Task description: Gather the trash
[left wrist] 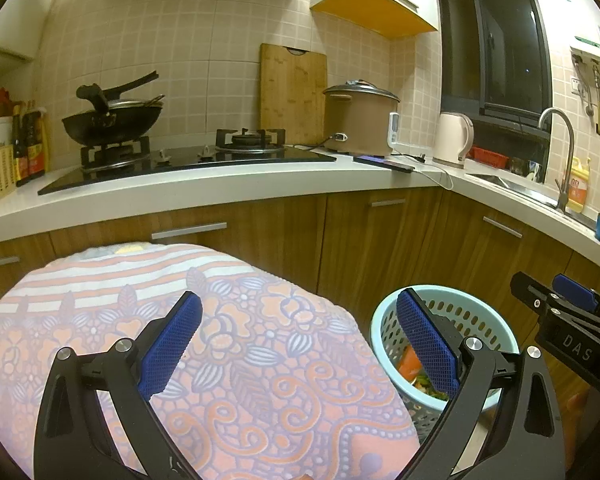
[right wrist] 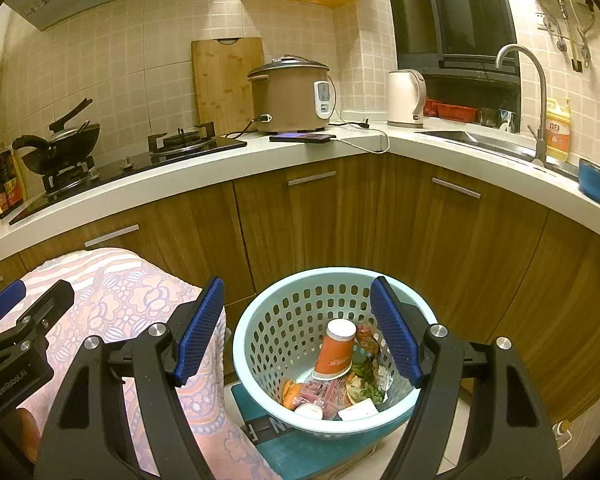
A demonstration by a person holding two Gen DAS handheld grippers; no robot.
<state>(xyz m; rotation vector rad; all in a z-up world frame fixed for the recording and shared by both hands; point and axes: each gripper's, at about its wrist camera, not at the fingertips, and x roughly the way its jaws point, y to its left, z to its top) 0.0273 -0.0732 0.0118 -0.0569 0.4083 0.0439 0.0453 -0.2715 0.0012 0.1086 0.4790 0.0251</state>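
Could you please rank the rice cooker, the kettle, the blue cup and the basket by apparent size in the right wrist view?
1. Basket, though it is nearest
2. Rice cooker
3. Kettle
4. Blue cup

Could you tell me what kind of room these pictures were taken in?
A home kitchen, most likely: a gas stove carrying a wok, a rice cooker on the counter, and a sink with a faucet.
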